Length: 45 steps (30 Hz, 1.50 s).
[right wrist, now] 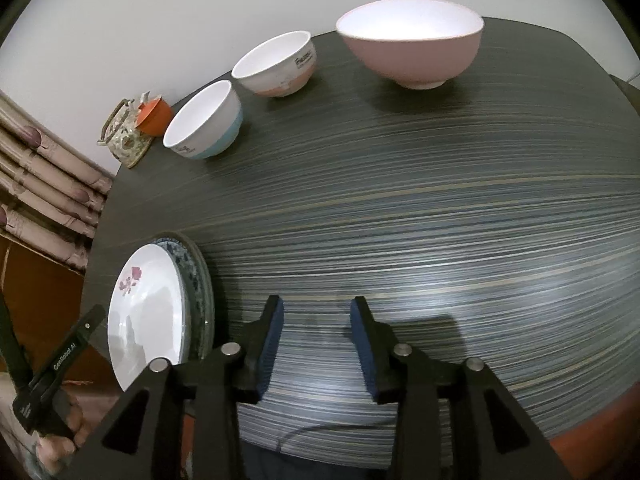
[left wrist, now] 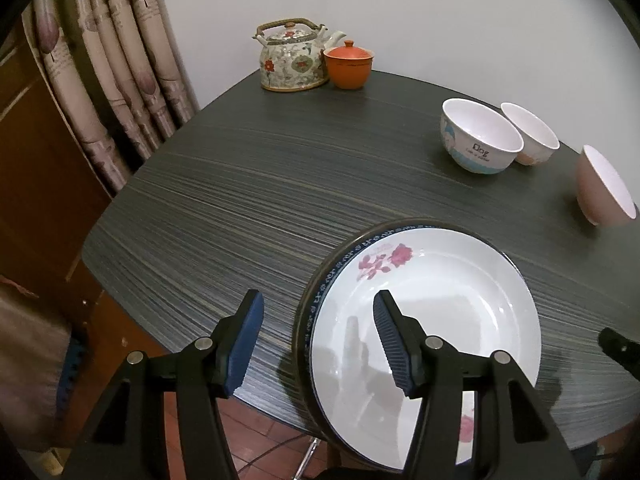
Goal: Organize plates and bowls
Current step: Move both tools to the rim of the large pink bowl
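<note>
Three ceramic bowls (right wrist: pixel 412 48) stand apart beyond the stacked white rose-printed plates (left wrist: pixel 424 312), not yet nested. Left tool (left wrist: pixel 318 344) and right tool (right wrist: pixel 317 348) hover with fingers apart, empty, likely ready for bowl pickup on the desk (right wrist: pixel 400 208).

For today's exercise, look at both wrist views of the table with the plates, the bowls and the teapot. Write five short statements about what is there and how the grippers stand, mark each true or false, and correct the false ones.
1. Three bowls stand on the table. True: the blue-banded bowl, the orange-banded bowl and the pink bowl.
2. The pink bowl is nested inside another bowl. False: it stands alone, apart from the others.
3. The flowered plate lies on top of other plates. True.
4. The right gripper is shut on a bowl. False: it is open, with nothing in it.
5. The orange lidded cup stands beside the teapot. True.
</note>
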Each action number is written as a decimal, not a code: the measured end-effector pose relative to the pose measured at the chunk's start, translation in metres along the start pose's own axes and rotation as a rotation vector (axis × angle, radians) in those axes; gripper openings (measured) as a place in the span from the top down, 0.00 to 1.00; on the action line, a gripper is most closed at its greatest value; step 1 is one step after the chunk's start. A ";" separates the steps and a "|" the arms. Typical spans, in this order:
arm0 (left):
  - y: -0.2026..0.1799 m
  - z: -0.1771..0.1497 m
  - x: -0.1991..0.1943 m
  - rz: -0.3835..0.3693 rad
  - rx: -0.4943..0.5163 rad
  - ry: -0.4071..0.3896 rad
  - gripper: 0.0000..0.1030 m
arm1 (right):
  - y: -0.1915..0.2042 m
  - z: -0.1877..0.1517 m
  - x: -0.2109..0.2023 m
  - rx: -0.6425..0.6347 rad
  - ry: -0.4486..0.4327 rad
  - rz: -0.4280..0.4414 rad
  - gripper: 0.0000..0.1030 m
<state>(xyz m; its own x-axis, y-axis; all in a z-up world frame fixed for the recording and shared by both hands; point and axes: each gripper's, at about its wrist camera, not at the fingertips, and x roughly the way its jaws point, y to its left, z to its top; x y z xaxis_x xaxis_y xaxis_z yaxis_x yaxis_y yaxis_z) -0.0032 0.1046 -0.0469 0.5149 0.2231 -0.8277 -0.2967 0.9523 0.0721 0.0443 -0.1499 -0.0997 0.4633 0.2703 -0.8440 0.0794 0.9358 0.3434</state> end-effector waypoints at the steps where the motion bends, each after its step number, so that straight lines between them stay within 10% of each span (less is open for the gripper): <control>1: 0.000 0.000 0.001 -0.001 0.002 0.002 0.47 | -0.002 0.001 -0.001 0.003 -0.002 0.002 0.58; 15: -0.023 0.010 -0.011 0.055 0.015 0.033 0.47 | -0.057 0.031 -0.040 0.047 -0.081 -0.007 0.53; 30: -0.181 0.086 -0.025 -0.238 0.128 0.113 0.46 | -0.119 0.122 -0.074 0.128 -0.136 -0.053 0.52; 45: -0.286 0.159 0.027 -0.323 0.127 0.243 0.41 | -0.146 0.201 -0.040 0.196 -0.063 -0.081 0.52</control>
<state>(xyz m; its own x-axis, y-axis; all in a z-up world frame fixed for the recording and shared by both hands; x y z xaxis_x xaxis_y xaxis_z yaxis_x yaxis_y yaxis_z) 0.2239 -0.1285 -0.0013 0.3563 -0.1319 -0.9250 -0.0417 0.9868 -0.1567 0.1913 -0.3424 -0.0331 0.5019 0.1759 -0.8468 0.2857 0.8904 0.3543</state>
